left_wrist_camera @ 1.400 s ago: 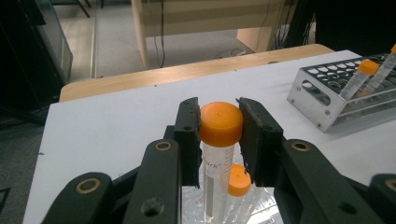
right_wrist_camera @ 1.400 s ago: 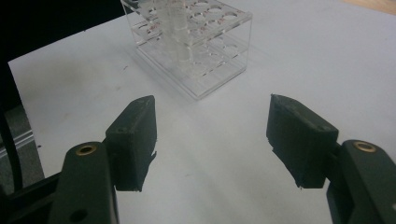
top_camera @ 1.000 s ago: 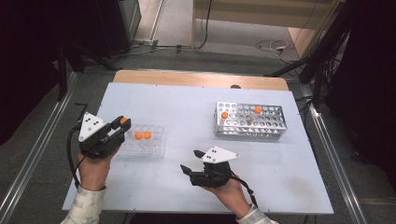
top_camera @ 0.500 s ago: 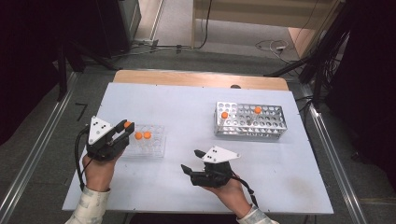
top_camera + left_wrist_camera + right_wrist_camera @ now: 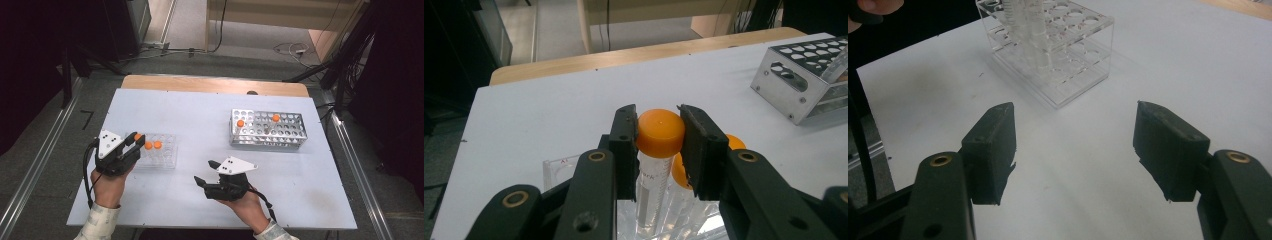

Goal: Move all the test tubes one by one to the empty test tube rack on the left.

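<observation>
My left gripper (image 5: pixel 134 141) (image 5: pixel 659 145) is shut on the orange cap of a clear tube (image 5: pixel 137 136) (image 5: pixel 660 131). The tube stands upright, and its lower part reaches into the left end of a clear plastic rack (image 5: pixel 167 157) (image 5: pixel 556 167). Two more orange-capped tubes (image 5: pixel 153 145) (image 5: pixel 734 142) stand in that rack just beyond it. My right gripper (image 5: pixel 206 172) (image 5: pixel 1073 145) rests open on the table near the front middle, nothing between its jaws, facing the clear rack (image 5: pixel 1048 45).
A metal tube rack (image 5: pixel 267 131) (image 5: pixel 809 75) stands at the back right of the white table (image 5: pixel 200 110) with two orange-capped tubes (image 5: pixel 240 123) in it. A wooden strip runs along the far edge.
My left gripper has moved right and a little down with the tube, up to the clear rack's left end. The right gripper has stayed still.
</observation>
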